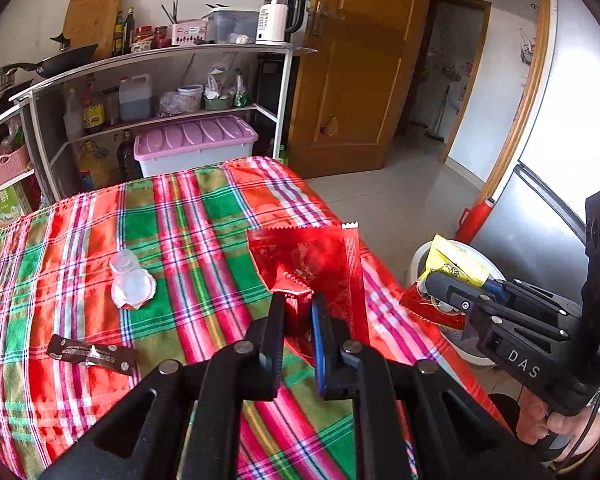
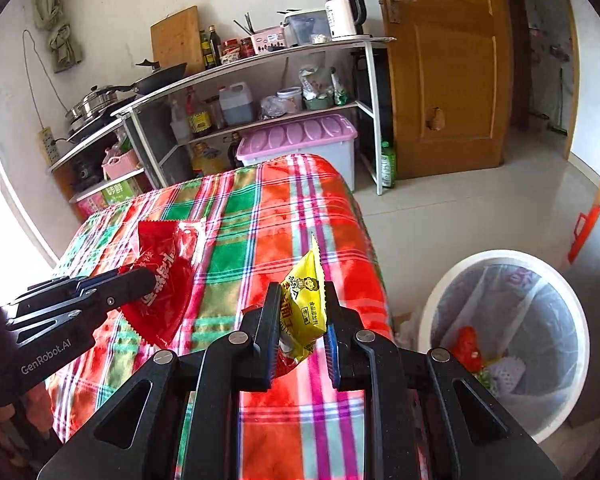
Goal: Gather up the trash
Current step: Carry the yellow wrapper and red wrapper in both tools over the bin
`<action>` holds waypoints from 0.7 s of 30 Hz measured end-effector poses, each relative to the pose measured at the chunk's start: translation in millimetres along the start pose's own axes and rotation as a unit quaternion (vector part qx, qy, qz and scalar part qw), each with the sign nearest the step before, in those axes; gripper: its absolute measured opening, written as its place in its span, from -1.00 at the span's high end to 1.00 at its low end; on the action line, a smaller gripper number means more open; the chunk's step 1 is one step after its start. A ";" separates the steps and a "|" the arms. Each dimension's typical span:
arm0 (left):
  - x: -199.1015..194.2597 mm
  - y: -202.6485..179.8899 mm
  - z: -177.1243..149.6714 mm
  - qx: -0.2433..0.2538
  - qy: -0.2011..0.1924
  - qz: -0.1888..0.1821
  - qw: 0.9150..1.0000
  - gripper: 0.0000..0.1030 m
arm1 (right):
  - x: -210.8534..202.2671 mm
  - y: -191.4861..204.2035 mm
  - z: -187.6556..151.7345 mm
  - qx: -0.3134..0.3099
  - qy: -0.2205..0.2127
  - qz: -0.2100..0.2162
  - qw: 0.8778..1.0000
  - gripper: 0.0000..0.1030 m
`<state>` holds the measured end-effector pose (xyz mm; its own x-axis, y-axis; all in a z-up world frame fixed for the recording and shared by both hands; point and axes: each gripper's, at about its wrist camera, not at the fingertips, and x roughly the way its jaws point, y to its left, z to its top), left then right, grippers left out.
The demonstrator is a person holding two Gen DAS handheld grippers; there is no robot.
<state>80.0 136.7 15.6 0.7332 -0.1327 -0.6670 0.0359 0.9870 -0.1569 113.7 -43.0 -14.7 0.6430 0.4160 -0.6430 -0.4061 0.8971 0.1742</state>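
Note:
My left gripper [image 1: 298, 306] is shut on a red foil wrapper [image 1: 312, 264] and holds it above the plaid-covered table [image 1: 180, 216]; it also shows in the right wrist view [image 2: 164, 280]. My right gripper [image 2: 302, 300] is shut on a yellow snack packet [image 2: 304, 308] near the table's right edge; the packet also shows in the left wrist view [image 1: 454, 266]. A white trash bin [image 2: 432, 312] with a clear liner stands on the floor right of the table. A clear plastic cup [image 1: 130, 282] and a brown sachet [image 1: 92, 354] lie on the table.
A shelf unit [image 1: 160, 80] with bottles, pans and a kettle stands behind the table, with a pink-lidded box [image 1: 196, 146] under it. A wooden door [image 1: 356, 72] is at the back right. A fridge [image 1: 560, 140] stands beside the bin.

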 end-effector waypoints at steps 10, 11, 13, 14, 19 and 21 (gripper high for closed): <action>22.8 -77.3 15.1 0.047 0.009 -0.057 0.997 0.75 | -40.6 -80.0 -9.8 0.049 -0.017 -0.063 0.997 0.62; 25.4 -85.6 15.6 0.052 0.010 -0.062 0.997 0.75 | -44.1 -90.1 -11.6 0.055 -0.017 -0.069 0.996 0.62; 32.2 -102.3 15.6 0.065 0.015 -0.070 0.995 0.75 | -48.7 -106.0 -15.4 0.066 -0.015 -0.081 0.994 0.62; 36.1 -108.7 14.9 0.068 0.018 -0.071 0.995 0.75 | -51.5 -113.5 -17.5 0.071 -0.016 -0.086 0.994 0.62; 44.2 -115.6 11.5 0.068 0.028 -0.065 0.995 0.75 | -60.0 -139.7 -27.5 0.096 -0.017 -0.093 0.991 0.62; 41.8 -106.9 8.2 0.062 0.031 -0.055 0.996 0.75 | -60.9 -145.0 -31.1 0.098 -0.017 -0.093 0.991 0.62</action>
<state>112.3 26.3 10.5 0.6773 -0.2420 -0.6948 0.1999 0.9694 -0.1428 113.2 -203.0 -24.0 0.7175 0.2432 -0.6527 -0.1466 0.9688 0.1999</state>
